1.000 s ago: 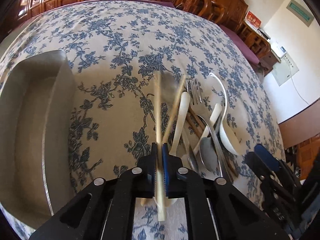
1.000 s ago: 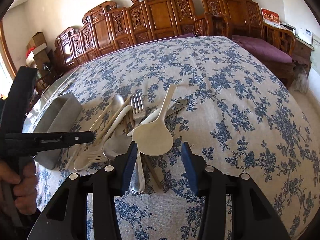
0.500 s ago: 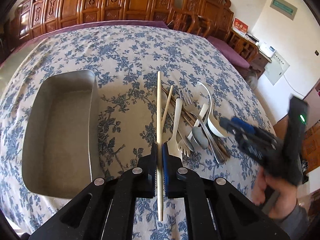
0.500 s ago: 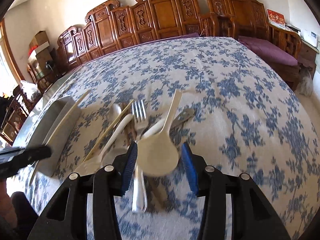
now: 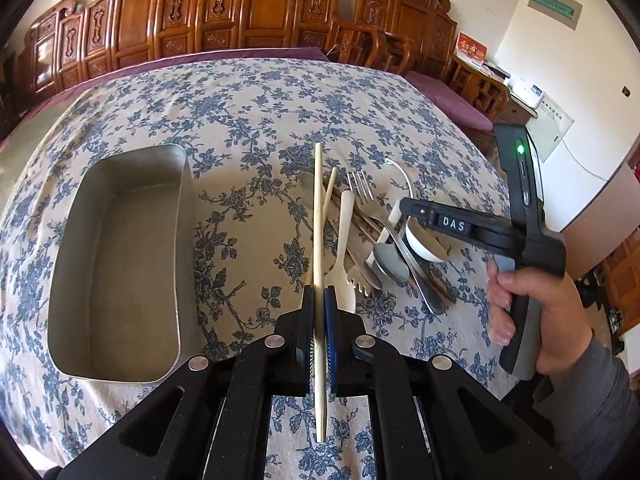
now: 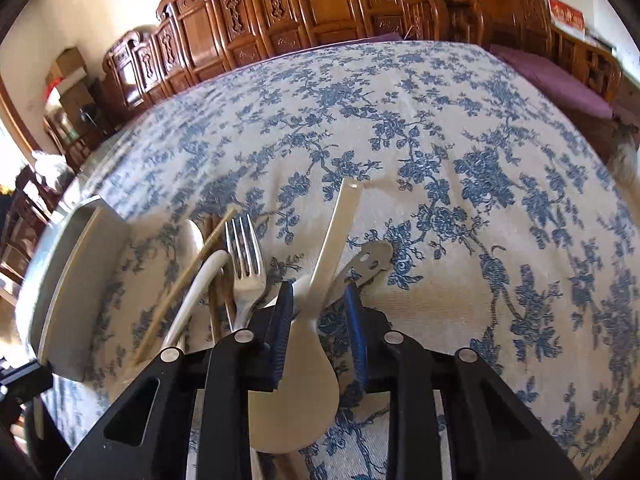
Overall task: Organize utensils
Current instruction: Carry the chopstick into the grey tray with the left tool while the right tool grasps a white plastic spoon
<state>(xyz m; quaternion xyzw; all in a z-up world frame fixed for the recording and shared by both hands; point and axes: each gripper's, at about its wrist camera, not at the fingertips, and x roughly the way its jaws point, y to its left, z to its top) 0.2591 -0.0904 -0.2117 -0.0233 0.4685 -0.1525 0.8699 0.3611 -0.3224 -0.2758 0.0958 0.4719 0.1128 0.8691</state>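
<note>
My left gripper (image 5: 319, 300) is shut on a pale wooden chopstick (image 5: 318, 220), held above the flowered tablecloth between the metal tray (image 5: 180, 240) and the utensil pile. The pile holds a second chopstick (image 5: 329, 192), a white plastic fork (image 5: 345, 240), a metal fork (image 6: 244, 256) and a metal spoon (image 5: 390, 262). My right gripper (image 6: 319, 300) straddles the neck of the white rice paddle (image 6: 336, 232). Its jaws are closing; the left pad is at the paddle, and a gap shows on the right. The right gripper (image 5: 412, 210) also shows in the left wrist view, over the pile.
A person's hand (image 5: 536, 300) in a grey sleeve holds the right gripper's handle. A slotted metal handle (image 6: 370, 258) lies just right of the paddle. The tray (image 6: 76, 280) sits left of the pile. Carved wooden chairs (image 5: 224, 12) line the table's far side.
The left gripper has drawn back and up with the chopstick, so the whole tray now shows. The right gripper has moved forward over the paddle and its jaws have narrowed around the neck.
</note>
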